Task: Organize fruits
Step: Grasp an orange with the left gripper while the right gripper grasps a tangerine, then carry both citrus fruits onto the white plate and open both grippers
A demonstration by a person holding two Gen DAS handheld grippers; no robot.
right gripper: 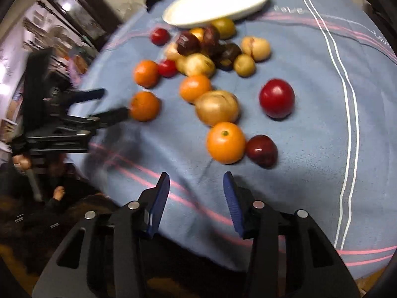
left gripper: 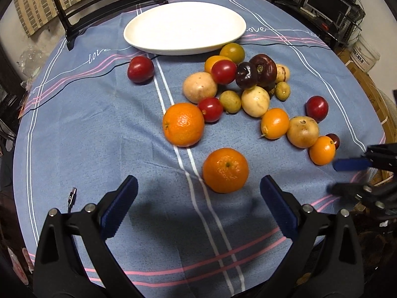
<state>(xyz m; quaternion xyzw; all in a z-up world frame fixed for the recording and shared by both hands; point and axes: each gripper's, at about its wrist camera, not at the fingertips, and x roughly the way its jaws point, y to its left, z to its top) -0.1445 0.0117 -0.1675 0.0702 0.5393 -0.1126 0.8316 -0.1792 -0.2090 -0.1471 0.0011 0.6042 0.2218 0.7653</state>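
Several fruits lie loose on a blue tablecloth point(left gripper: 99, 124): oranges, red plums, yellow-brown and dark purple passion fruits. A white oval plate point(left gripper: 184, 28) sits empty at the far side; it also shows in the right wrist view point(right gripper: 215, 2). My left gripper point(left gripper: 198, 188) is open, just short of a mandarin point(left gripper: 225, 170). A bigger orange point(left gripper: 183, 124) lies beyond it. My right gripper point(right gripper: 196, 186) is open and empty, just short of a small orange point(right gripper: 225, 142) and a dark red plum point(right gripper: 261, 150). It shows at the right edge of the left wrist view point(left gripper: 335, 176).
A dark chair point(left gripper: 104, 2) stands behind the plate. A USB cable end point(left gripper: 72, 197) lies on the cloth at the near left. Shelves with electronics point(left gripper: 327, 2) stand at the far right. The table edge drops off at the left in the right wrist view point(right gripper: 94, 168).
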